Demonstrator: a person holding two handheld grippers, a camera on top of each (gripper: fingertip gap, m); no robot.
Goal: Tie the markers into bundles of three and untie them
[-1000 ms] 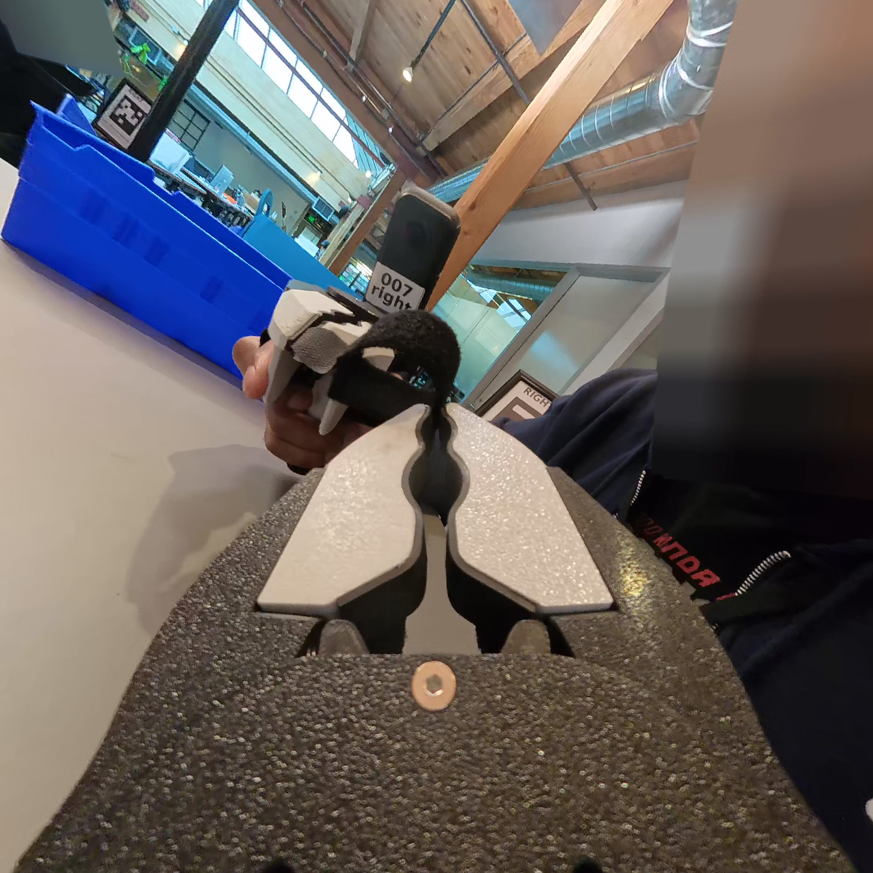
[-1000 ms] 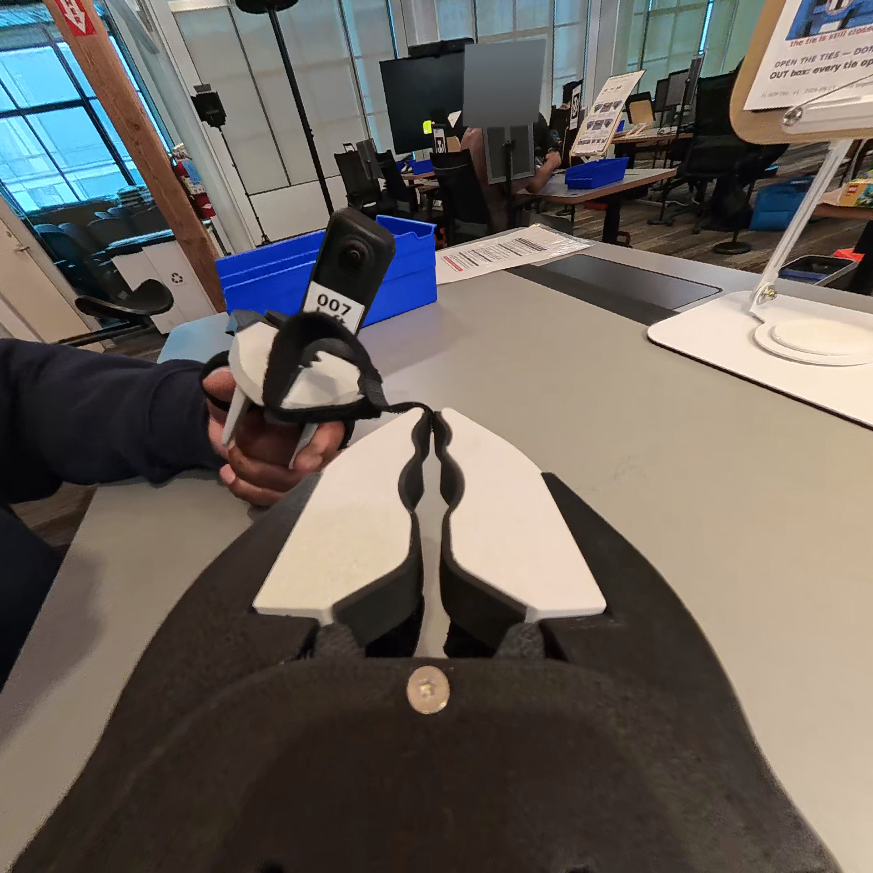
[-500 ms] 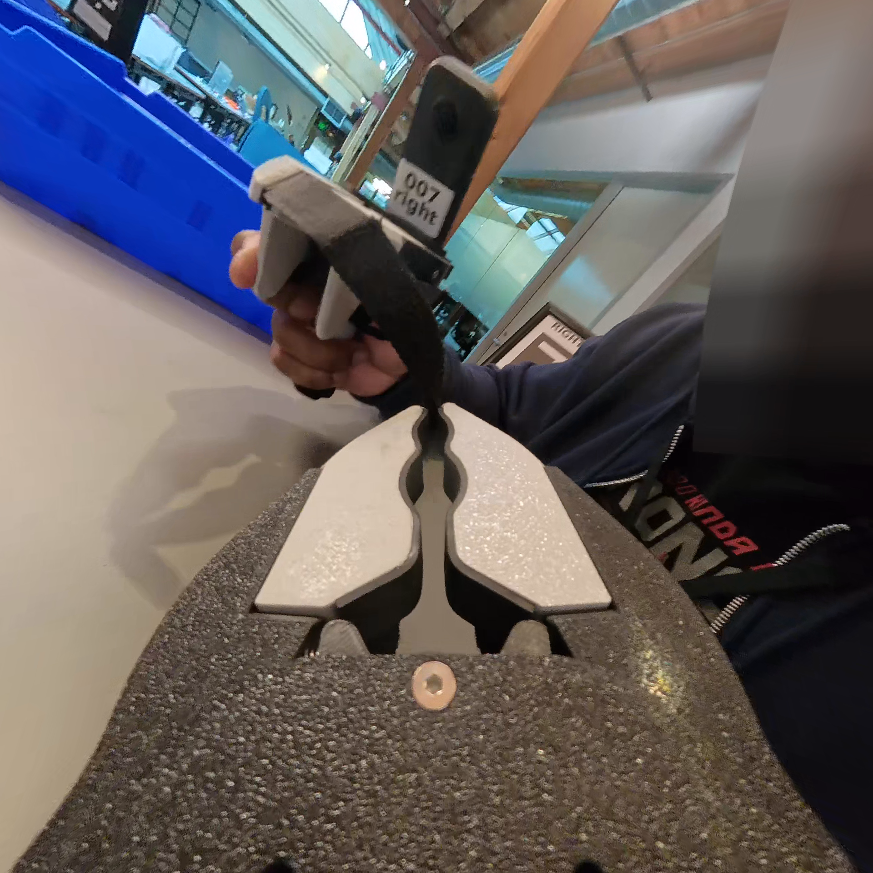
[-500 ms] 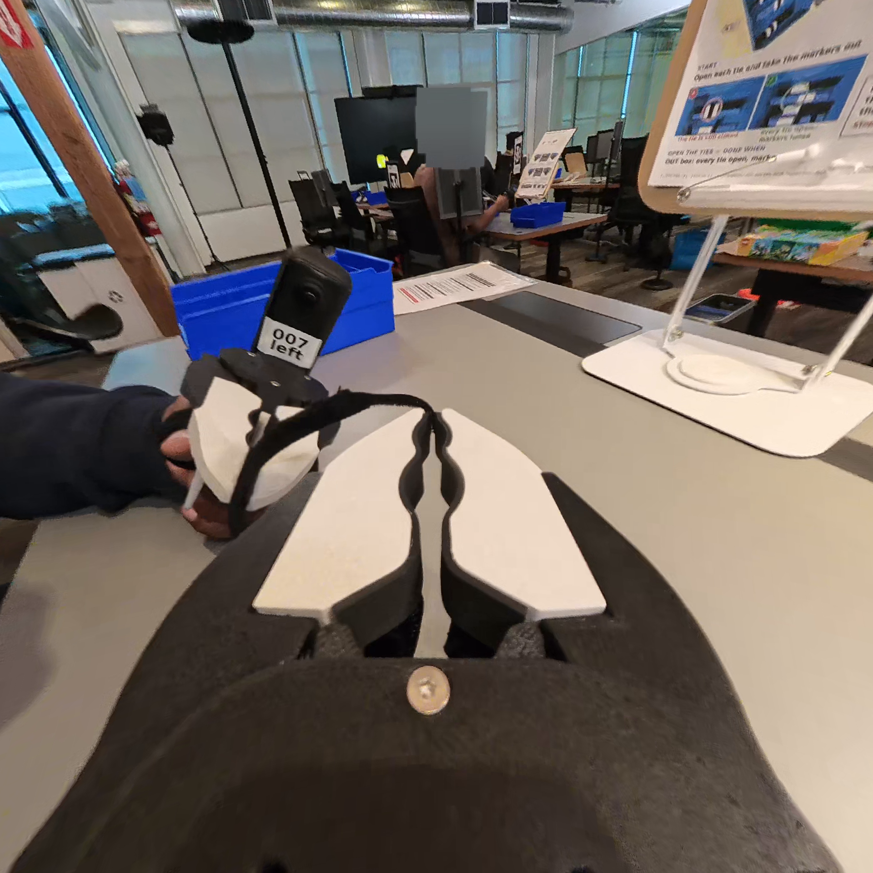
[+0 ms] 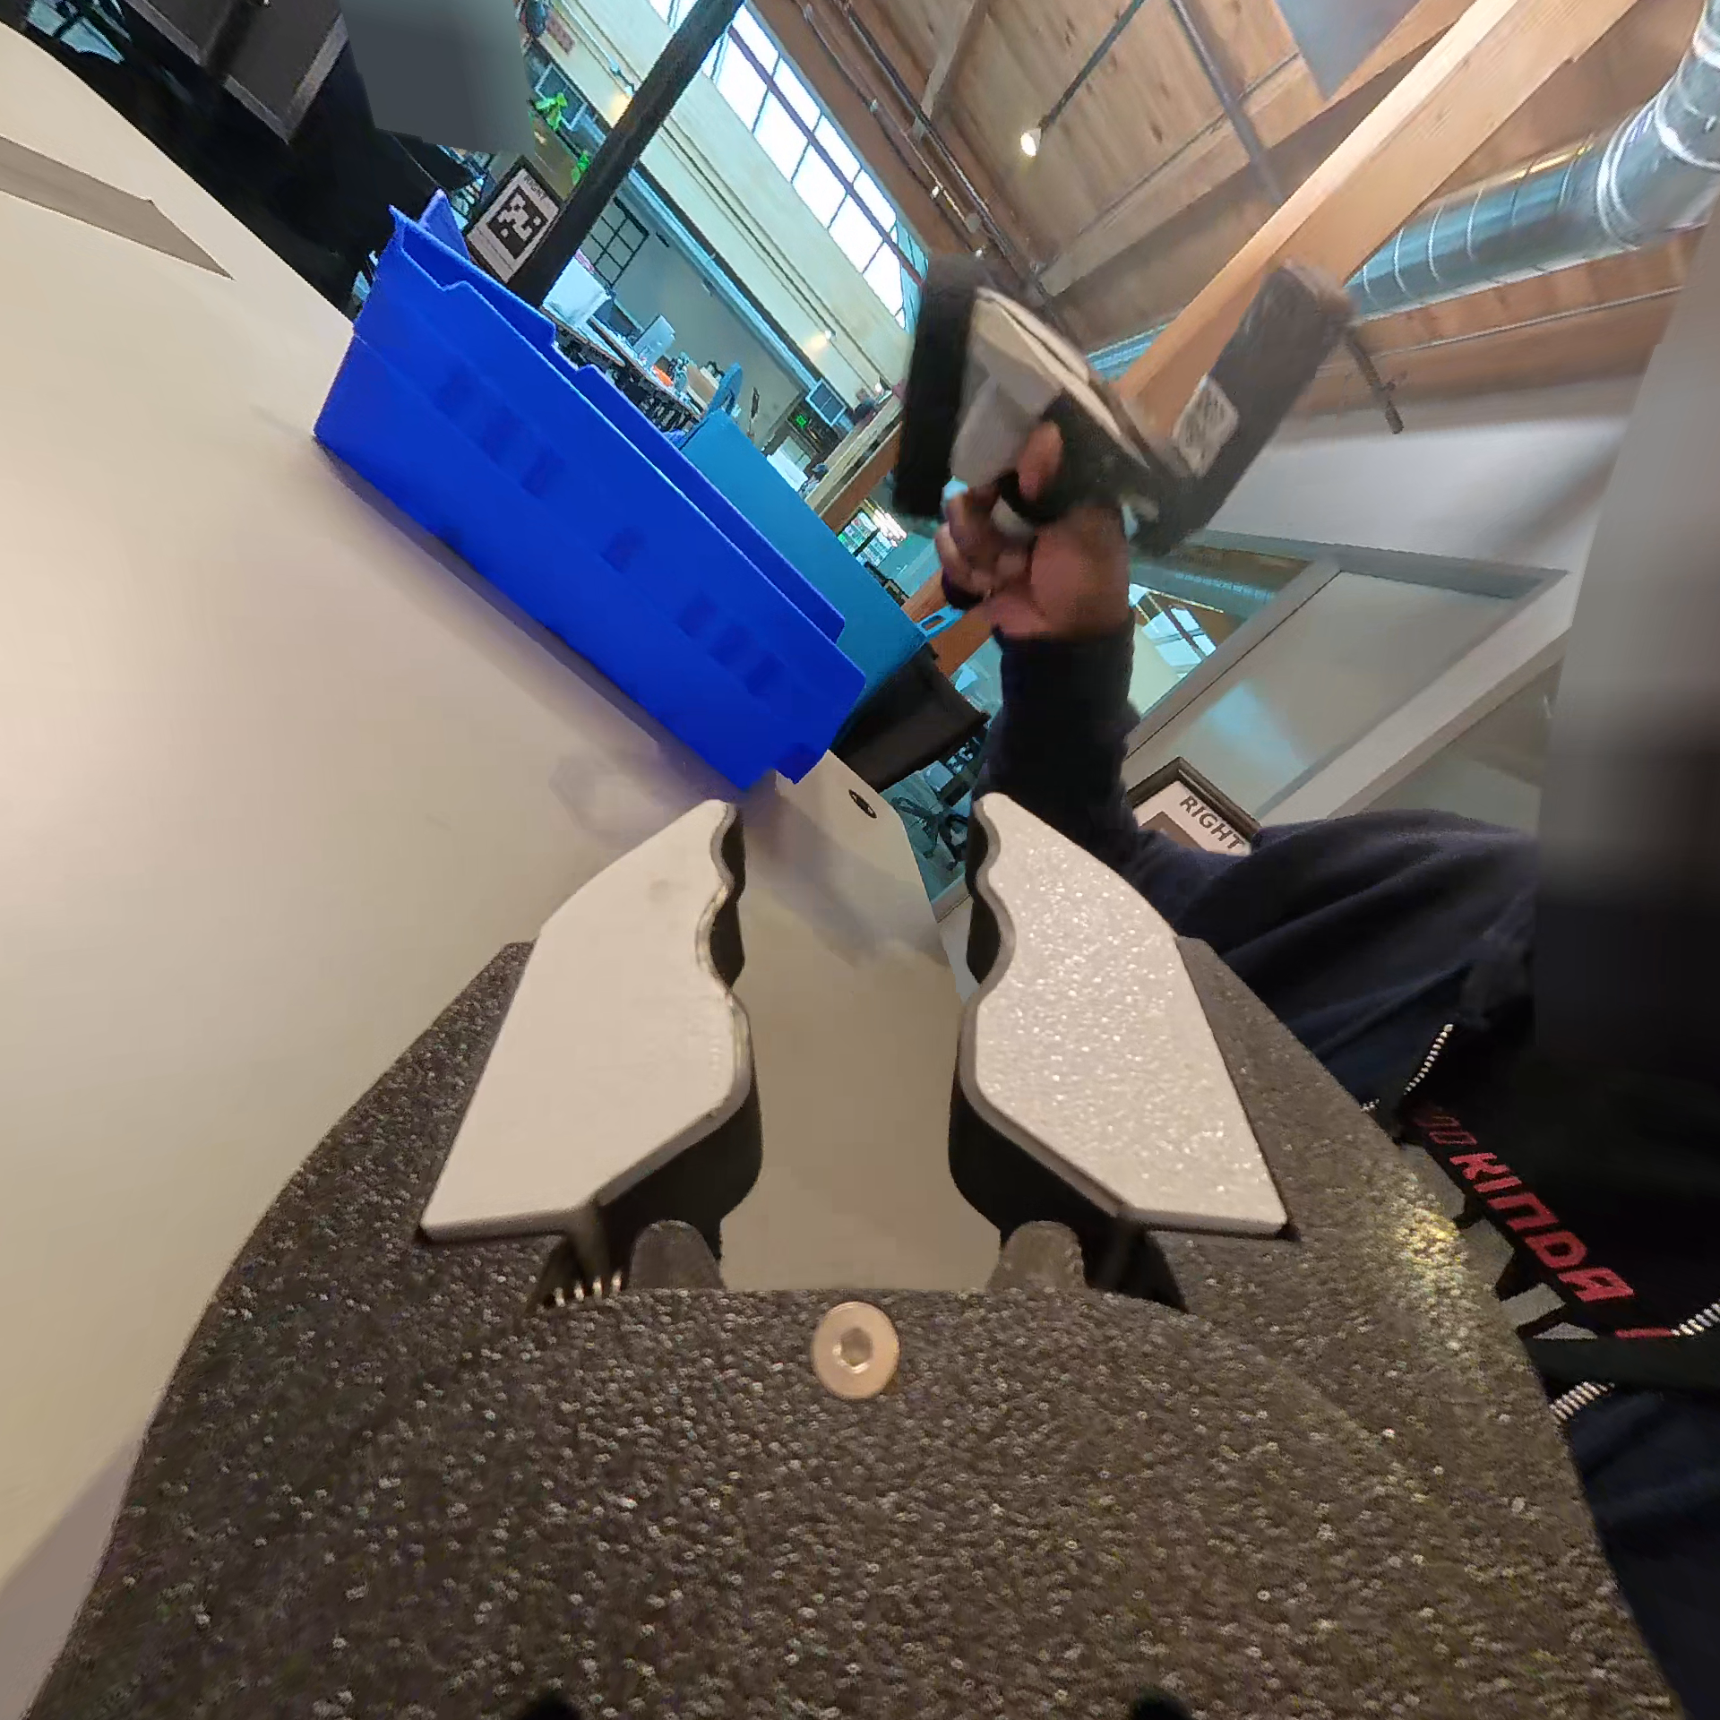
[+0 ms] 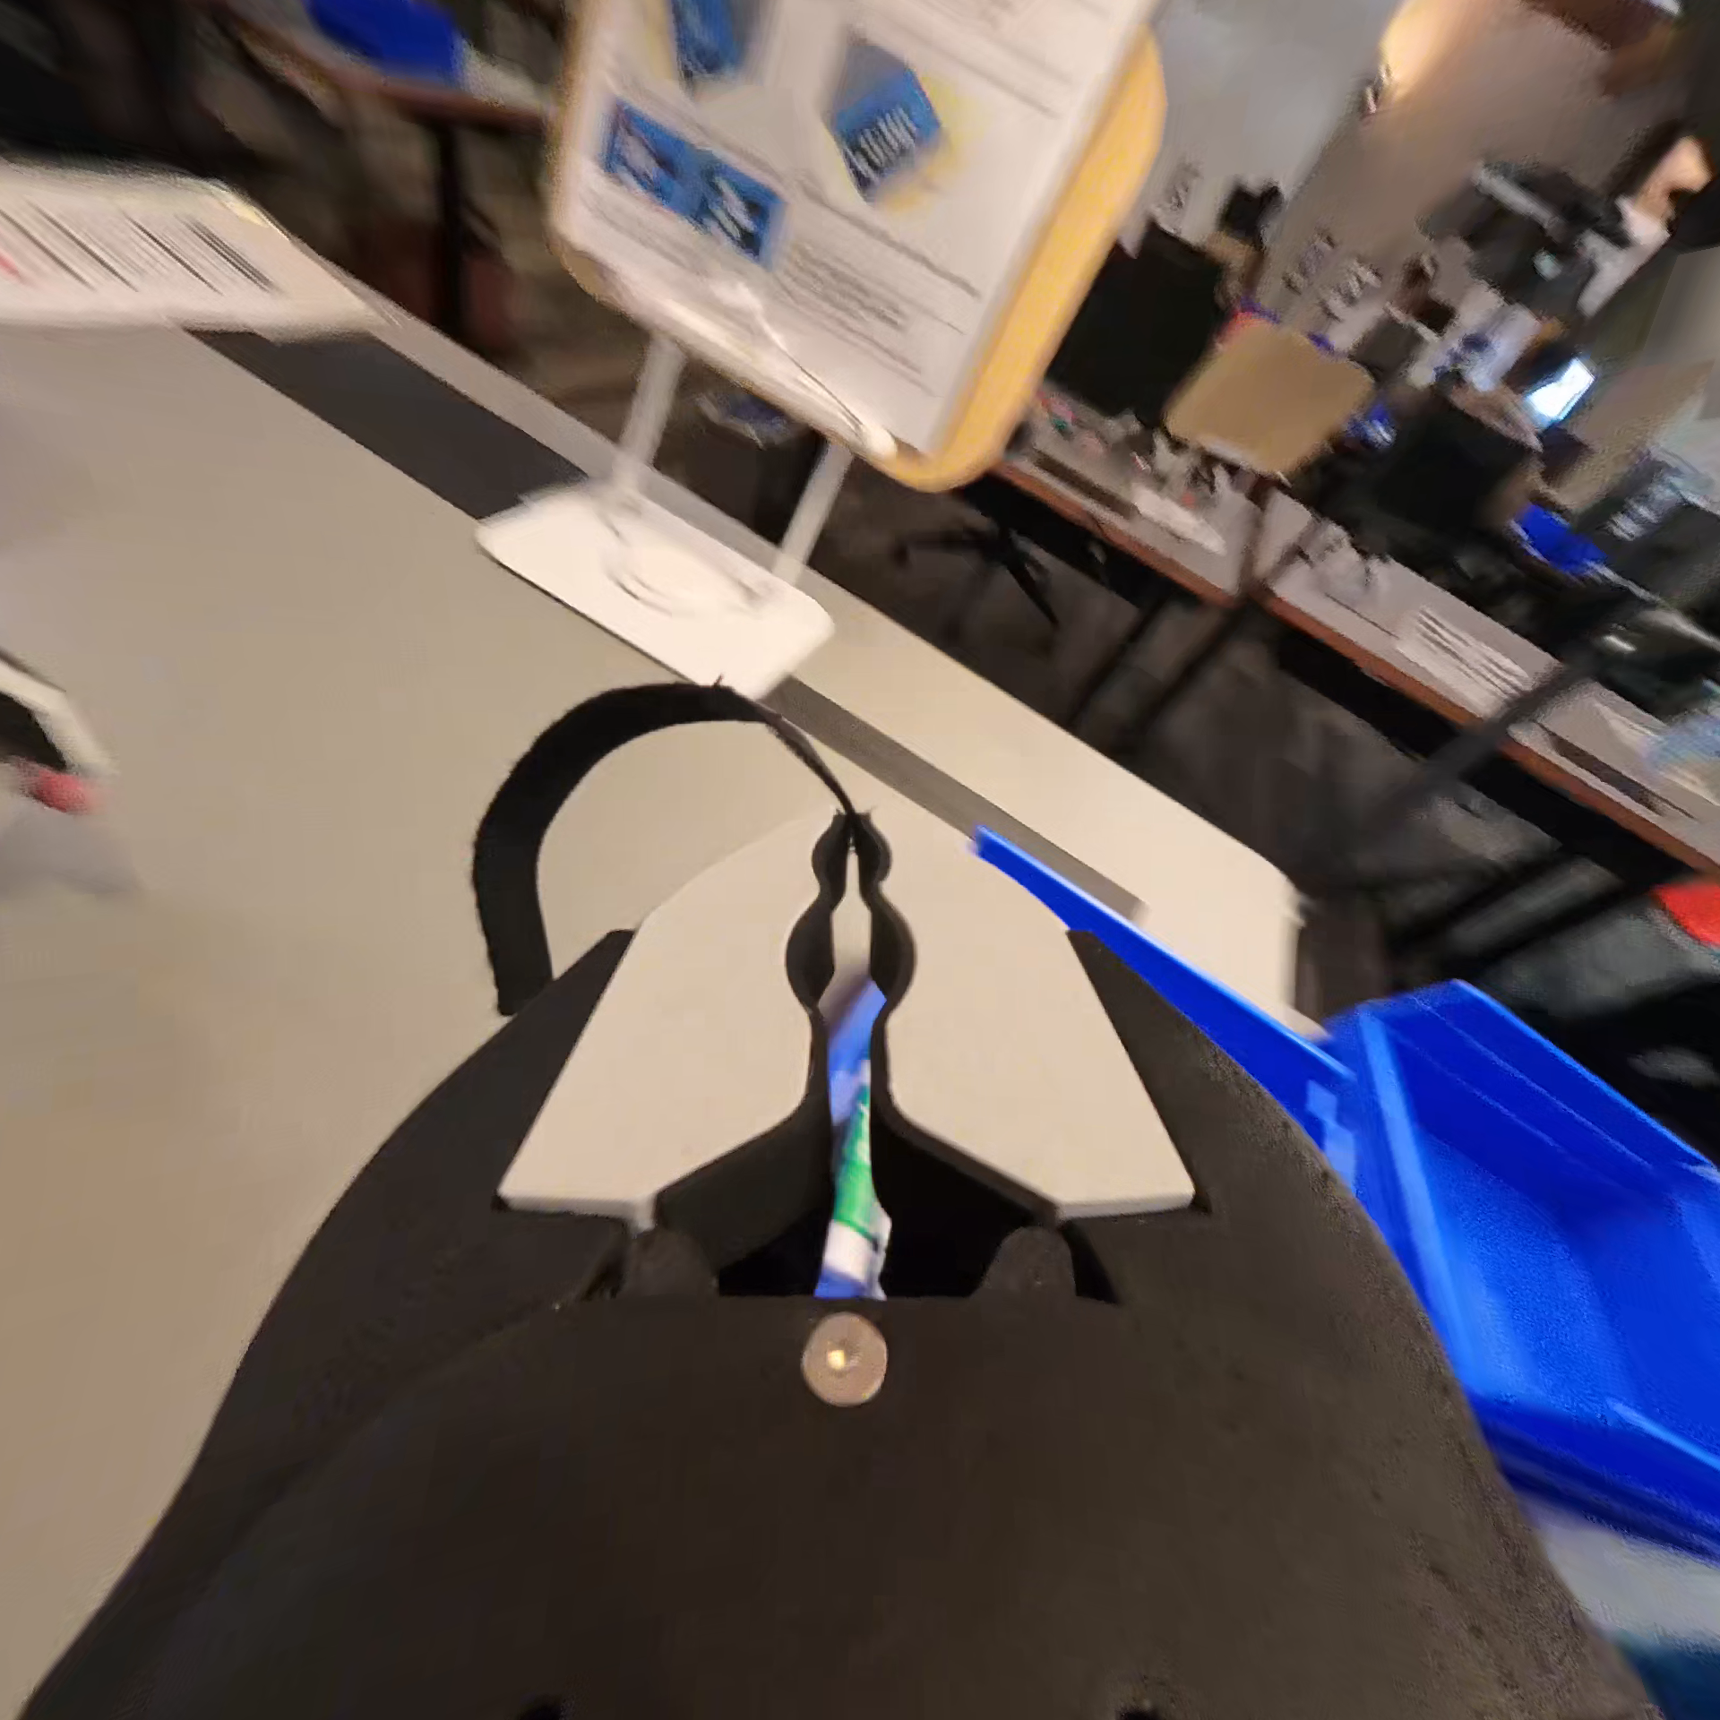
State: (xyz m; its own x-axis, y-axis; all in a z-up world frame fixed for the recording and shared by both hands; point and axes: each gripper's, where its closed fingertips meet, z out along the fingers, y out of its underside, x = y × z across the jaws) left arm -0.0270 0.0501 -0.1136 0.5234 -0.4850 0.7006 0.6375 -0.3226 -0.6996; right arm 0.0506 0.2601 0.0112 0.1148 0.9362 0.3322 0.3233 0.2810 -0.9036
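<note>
My right gripper (image 6: 852, 828) is shut on one end of a black strap tie (image 6: 642, 721), which curls up and to the left of the fingers and hangs free. A white and green marker (image 6: 858, 1196) shows through the gap behind the fingertips, below the gripper. My left gripper (image 5: 852, 838) is open and empty, low over the grey table (image 5: 233, 791). In the left wrist view the right gripper (image 5: 1014, 391) is raised in a hand, blurred, with the strap (image 5: 926, 409) draped over it.
A blue bin (image 5: 577, 558) stands on the table beyond my left gripper. Another blue bin (image 6: 1536, 1238) lies just right of my right gripper. An instruction sign (image 6: 838, 186) on a white base (image 6: 651, 586) stands farther back. The person's dark sleeve (image 5: 1350, 931) is at right. The gap from one gripper's tips to the other's is roughly 25 cm.
My left gripper has opened and let go of the strap. My right gripper has swung up and to the right with the strap, towards the blue bin.
</note>
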